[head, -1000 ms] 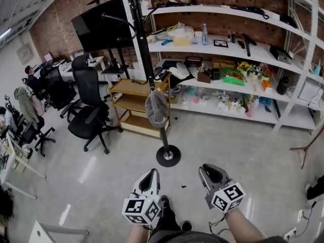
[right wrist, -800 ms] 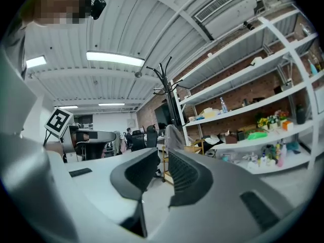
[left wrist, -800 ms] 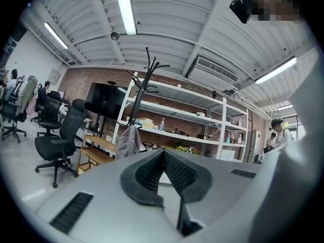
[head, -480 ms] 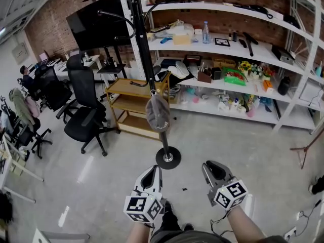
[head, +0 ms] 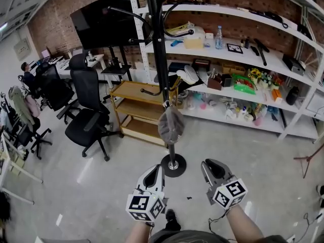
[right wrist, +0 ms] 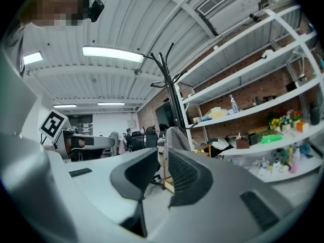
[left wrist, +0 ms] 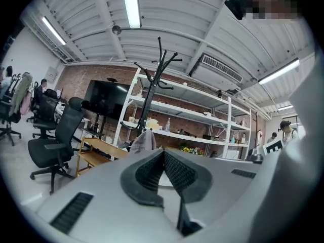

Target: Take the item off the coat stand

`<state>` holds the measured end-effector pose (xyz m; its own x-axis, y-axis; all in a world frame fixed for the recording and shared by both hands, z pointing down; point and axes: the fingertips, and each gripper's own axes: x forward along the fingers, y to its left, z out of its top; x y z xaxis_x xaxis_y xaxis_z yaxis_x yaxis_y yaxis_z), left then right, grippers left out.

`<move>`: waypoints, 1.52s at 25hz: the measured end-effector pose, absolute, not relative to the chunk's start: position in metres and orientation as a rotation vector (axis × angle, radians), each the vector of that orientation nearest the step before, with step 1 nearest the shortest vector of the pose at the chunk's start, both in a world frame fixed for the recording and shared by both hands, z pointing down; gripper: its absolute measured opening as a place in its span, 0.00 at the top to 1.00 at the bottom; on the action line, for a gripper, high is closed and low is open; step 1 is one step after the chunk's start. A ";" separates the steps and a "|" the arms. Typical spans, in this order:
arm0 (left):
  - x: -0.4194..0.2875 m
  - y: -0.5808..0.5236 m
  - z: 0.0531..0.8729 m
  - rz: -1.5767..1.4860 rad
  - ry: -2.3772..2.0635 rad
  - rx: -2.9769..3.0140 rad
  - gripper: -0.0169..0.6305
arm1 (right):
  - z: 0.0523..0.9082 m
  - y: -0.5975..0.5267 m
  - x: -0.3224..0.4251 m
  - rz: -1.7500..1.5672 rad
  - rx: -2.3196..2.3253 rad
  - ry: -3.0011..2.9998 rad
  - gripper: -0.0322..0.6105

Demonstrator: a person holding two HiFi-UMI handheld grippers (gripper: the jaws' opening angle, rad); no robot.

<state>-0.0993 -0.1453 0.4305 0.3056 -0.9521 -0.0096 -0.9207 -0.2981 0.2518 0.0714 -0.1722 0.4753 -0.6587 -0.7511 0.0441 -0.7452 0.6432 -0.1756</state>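
Standing before the coat stand (head: 161,59), both tools empty

I am holding my left gripper (head: 154,169) with its jaws pressed together and my right gripper (head: 212,165) with its jaws slightly spread, nothing between them. The grey cap (head: 171,125) is hanging low against the stand's pole, well ahead of both.

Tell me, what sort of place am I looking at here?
Most likely a lab or workshop-style office. Long white shelves packed with assorted supplies run along a brick wall, black office chairs stand at the left, and a big dark screen sits on a stand.
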 end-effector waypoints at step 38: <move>-0.177 -0.299 0.445 -0.149 -1.585 2.403 0.96 | 0.473 -0.351 -0.065 -0.230 -1.415 2.888 0.63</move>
<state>-0.1771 -0.2992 0.4451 0.4002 -0.9147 0.0562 -0.8882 -0.3721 0.2695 -0.0654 -0.3508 0.4728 -0.6121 -0.7790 0.1362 -0.7907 0.6053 -0.0914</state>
